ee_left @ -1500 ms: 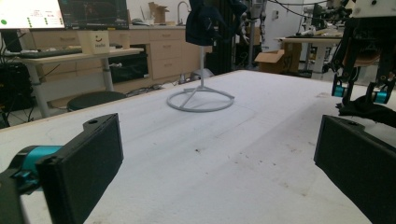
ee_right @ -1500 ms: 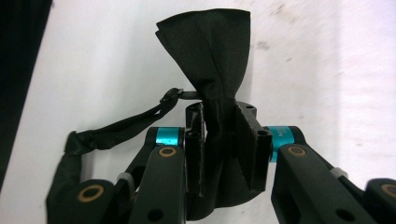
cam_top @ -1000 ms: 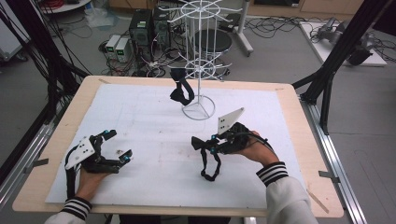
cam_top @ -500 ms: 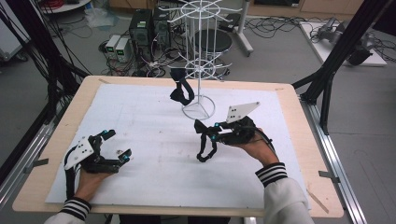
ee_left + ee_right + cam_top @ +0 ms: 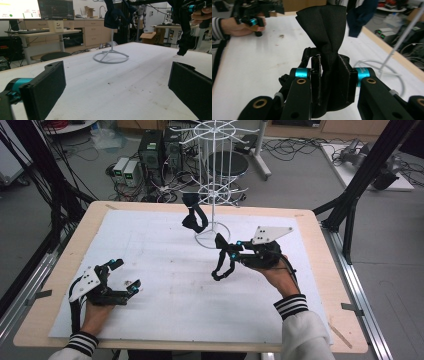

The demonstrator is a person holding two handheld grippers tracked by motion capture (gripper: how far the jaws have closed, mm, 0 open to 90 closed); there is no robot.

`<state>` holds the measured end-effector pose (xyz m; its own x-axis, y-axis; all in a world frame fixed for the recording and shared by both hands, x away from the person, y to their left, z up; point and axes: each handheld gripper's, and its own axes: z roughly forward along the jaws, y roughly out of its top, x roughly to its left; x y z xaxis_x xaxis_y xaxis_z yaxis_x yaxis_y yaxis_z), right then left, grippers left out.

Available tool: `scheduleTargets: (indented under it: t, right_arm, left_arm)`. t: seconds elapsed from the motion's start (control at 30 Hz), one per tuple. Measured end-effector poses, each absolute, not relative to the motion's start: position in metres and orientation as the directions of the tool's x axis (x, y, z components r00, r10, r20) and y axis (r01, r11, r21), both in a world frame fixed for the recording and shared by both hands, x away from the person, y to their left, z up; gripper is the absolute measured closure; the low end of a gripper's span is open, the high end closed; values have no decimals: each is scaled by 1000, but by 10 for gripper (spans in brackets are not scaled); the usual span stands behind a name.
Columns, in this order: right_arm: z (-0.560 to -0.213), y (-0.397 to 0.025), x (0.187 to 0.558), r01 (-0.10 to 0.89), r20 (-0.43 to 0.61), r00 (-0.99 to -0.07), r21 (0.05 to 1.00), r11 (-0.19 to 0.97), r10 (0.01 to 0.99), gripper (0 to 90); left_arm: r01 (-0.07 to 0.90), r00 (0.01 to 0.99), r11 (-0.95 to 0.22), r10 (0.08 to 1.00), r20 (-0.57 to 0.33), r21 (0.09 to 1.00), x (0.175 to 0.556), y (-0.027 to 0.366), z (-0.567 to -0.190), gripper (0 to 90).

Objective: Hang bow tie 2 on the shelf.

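Bow tie (image 5: 325, 32) (strap half-hidden) fills right claw (image 5: 332, 82).

The high view looks forward and down over the whole bench (image 5: 320, 270), while each hand-held gripper view sits low and close above it, and all three share the white wire stand (image 5: 212, 195) (image 5: 110, 56) (image 5: 384, 62).

White wire rack (image 5: 212, 180) stands on a table (image 5: 320, 285), computers (image 5: 150, 155) behind.

Wire stand (image 5: 212, 195) at table's (image 5: 320, 270) far middle, bow tie (image 5: 194, 217) hanging on it, white mat (image 5: 165, 285) beneath.
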<state>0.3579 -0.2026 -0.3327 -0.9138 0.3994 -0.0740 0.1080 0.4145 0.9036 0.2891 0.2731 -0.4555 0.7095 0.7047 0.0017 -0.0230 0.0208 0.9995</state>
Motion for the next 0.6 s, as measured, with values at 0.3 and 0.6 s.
scheduleTargets:
  t: [0.3, 0.6]
  right_arm:
    - [-323, -209, 357, 118, -74, -871, 928, 354, 486, 744]
    - [-314, -211, 361, 135, -59, -836, 941, 309, 546, 744]
  left_arm:
    - [-28, 712, 18, 702, 7, 999, 289, 273, -455, 18]
    - [-30, 709, 17, 705, 10, 999, 289, 274, -456, 18]
